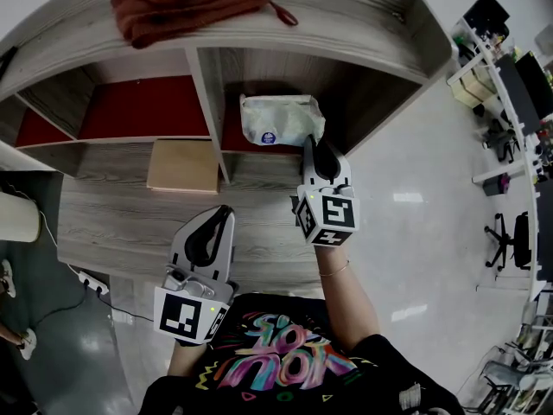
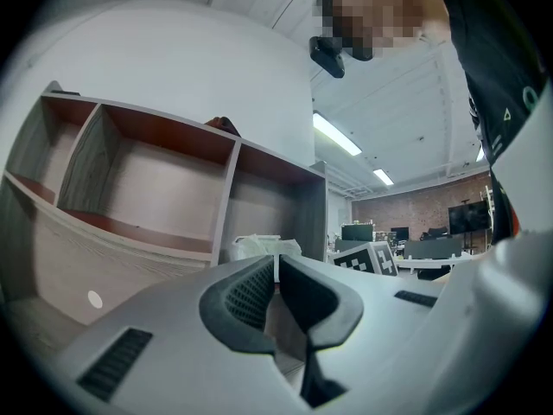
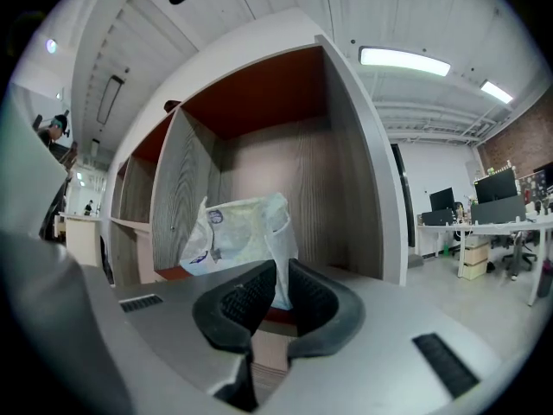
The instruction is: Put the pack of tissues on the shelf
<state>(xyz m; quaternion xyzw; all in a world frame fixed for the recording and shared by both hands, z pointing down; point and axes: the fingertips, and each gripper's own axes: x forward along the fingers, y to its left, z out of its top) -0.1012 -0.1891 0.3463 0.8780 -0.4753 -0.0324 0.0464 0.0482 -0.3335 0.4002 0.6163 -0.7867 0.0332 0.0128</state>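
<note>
- Right gripper (image 1: pixel 309 142) (image 3: pixel 278 271): jaws pressed together on a thin flap of wrapper at the pack's near right corner
- Pack (image 1: pixel 278 119) (image 3: pixel 235 234): inside the right compartment of the shelf (image 1: pixel 207 111), above its red floor, leaning slightly; white wrapper with a blue round mark facing left and near
- Left gripper (image 1: pixel 226 211) (image 2: pixel 276 263): jaws pressed together with nothing between them; held near the person, left of the right gripper and well apart from the pack
- From the left gripper view, the pack (image 2: pixel 256 245) shows just beyond the jaw tips, at the divider's right side
- Cloth (image 1: pixel 186 3): red, bunched on the shelf's top board, far left of the pack
- Board (image 1: pixel 183 165): tan, flat on the wood ledge at the near side of the left compartment, just left of the divider
</note>
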